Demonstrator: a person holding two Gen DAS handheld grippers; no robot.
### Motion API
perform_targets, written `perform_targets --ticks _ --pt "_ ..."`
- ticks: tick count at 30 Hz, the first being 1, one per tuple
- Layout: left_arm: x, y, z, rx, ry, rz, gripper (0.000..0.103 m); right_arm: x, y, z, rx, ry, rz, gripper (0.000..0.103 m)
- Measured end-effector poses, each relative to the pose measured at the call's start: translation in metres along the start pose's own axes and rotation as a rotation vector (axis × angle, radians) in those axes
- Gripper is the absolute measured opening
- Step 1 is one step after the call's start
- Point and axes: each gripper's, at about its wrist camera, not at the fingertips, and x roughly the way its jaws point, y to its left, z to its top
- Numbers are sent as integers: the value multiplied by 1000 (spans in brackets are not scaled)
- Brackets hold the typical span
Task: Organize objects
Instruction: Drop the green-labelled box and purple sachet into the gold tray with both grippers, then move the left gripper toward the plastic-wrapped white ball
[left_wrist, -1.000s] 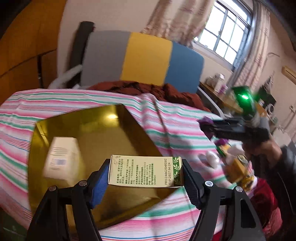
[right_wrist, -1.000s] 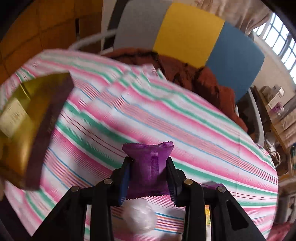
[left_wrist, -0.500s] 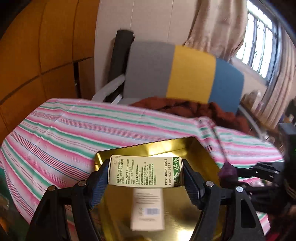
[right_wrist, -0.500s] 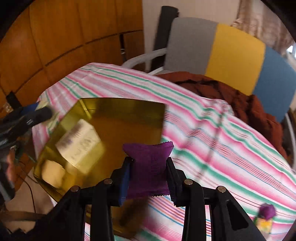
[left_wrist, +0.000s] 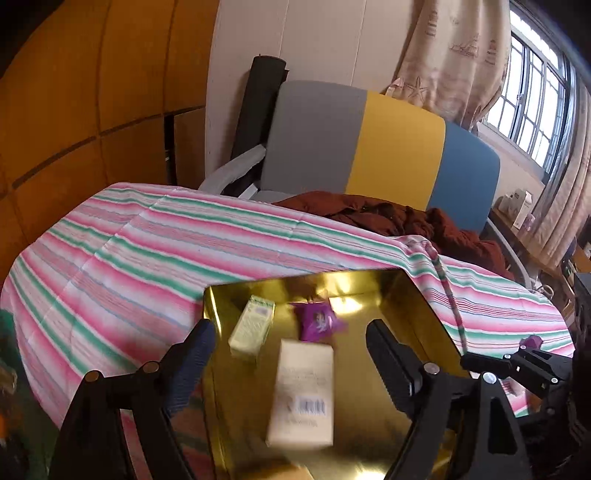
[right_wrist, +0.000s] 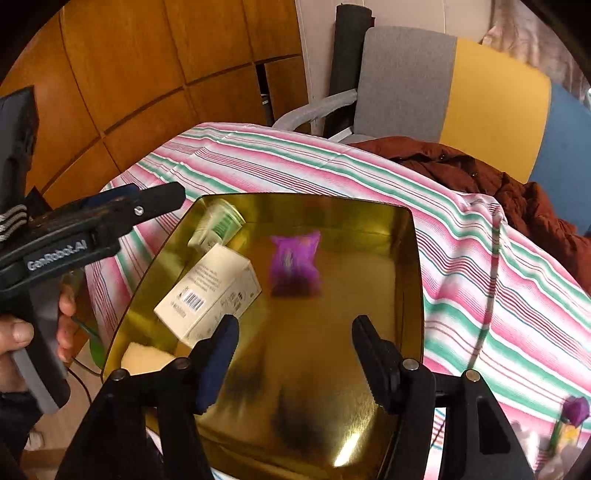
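Over the gold tray (right_wrist: 413, 266) | left tongs (left_wrist: 291, 332) just opening, empty | right tongs (right_wrist: 293, 328) just opening, empty | purple sachet (right_wrist: 295, 262) and boxes (right_wrist: 208, 291) inside.

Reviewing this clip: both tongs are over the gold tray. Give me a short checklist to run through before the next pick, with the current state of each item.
1. Left tongs empty: ok. Its jaws have just been opening and nothing is between them.
2. Right tongs empty: ok. Its jaws have just been opening, with only the tray floor showing in the gap.
3. Purple packet inside the gold tray: ok, though blurred, so whether it has settled: cannot tell.
4. Small green-topped box inside the tray: ok.
5. Large cream box inside the tray: ok, resting tilted in the right wrist view.
6. More items waiting on the striped cloth: ok, a purple-topped one shows at lower right; its details: cannot tell.
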Motion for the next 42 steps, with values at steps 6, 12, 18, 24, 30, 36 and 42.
perform_targets --ticks 6,12,18,24,30,36,42 --pt "-22 -18 -25 -8 0 -14 85 -25 1 -28 8 -52 -81 76" --pt "-39 -31 -44 -3 -3 19 85 -60 -2 -50 30 -151 -201 90" --pt "-47 -40 -61 -5 15 31 85 -79 -4 -60 39 -206 -267 98" --pt "-51 -54 -73 36 32 21 85 -85 -7 -73 68 -221 -281 100" --pt "-51 -67 -79 73 48 -7 85 -90 -17 -87 105 -226 -303 103" --pt "-49 -77 -84 99 68 -68 85 -93 -33 -99 135 -210 -340 103" --pt "-45 -91 -85 127 86 -100 85 -101 -61 -114 187 -191 -388 103"
